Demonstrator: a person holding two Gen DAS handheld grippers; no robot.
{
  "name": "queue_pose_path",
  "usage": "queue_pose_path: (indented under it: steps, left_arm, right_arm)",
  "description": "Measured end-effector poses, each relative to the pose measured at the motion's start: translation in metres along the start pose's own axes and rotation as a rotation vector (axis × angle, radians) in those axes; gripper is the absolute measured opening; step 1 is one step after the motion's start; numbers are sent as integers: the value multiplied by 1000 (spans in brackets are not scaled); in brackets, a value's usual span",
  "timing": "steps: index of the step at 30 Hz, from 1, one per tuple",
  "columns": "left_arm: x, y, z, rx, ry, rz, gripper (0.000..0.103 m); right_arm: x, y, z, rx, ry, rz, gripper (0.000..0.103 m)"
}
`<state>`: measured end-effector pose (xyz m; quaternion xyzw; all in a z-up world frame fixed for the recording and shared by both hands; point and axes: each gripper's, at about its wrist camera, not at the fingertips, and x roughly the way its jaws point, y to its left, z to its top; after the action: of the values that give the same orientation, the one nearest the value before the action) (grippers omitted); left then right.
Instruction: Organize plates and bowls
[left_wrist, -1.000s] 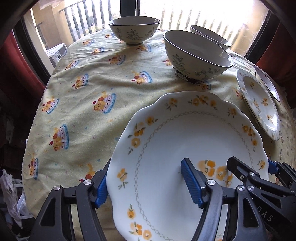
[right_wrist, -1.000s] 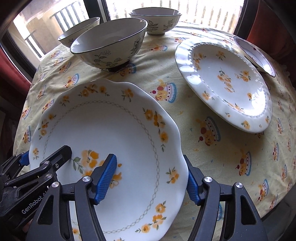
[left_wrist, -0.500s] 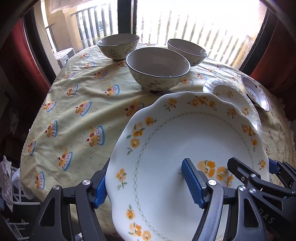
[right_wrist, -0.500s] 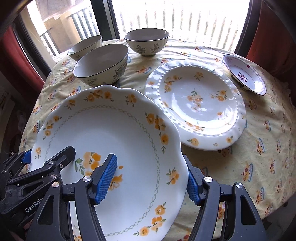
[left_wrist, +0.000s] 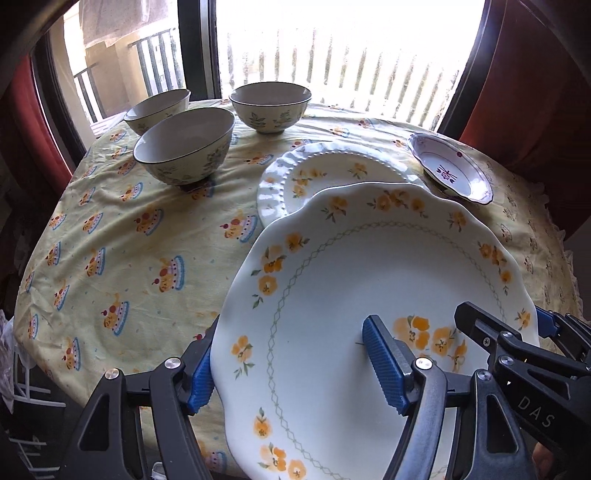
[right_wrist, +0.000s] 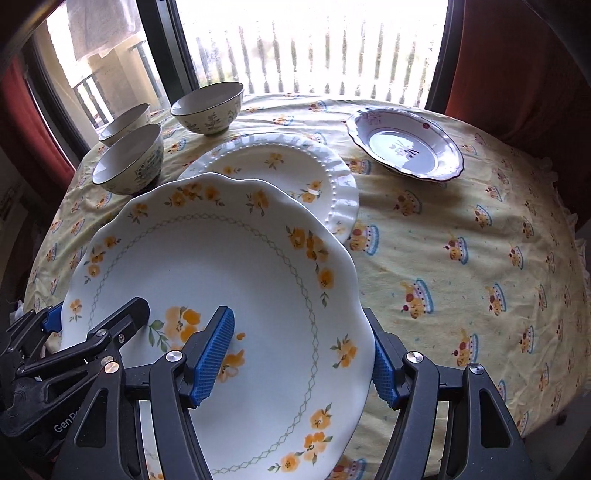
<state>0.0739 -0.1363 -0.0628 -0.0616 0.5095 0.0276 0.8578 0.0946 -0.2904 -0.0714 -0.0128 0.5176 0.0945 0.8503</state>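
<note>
Altogether — bowls (left_wrist: 184, 149): three | plates (right_wrist: 221, 295): three | tools (left_wrist: 288, 369): two

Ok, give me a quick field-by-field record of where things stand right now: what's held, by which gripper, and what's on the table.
held item: large scalloped plate, yellow flowers
left gripper: clamped on the plate's left rim
right gripper: clamped on the plate's right rim
plate position: its far edge overlaps the beaded plate in both views; contact cannot be told
bowls: three leaf-pattern bowls at the far left
small dish: purple-trimmed, far right, alone
surface: yellow tablecloth
</note>
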Motion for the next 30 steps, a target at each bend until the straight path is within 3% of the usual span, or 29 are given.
queue_pose_path:
  steps: [15,25,30]
  left_arm:
    - [40,-107,-14,80,71,-70,73]
    - [72,-137,-17,78,158,-74,73]
    - [77,-143,-12,72,126,-52,72]
  right_arm:
    - [11,-114,-18,94,67,-78,70]
    - [35,-153,-29,135,145,-99,70]
    - [42,-163,-28,182,145,-85,70]
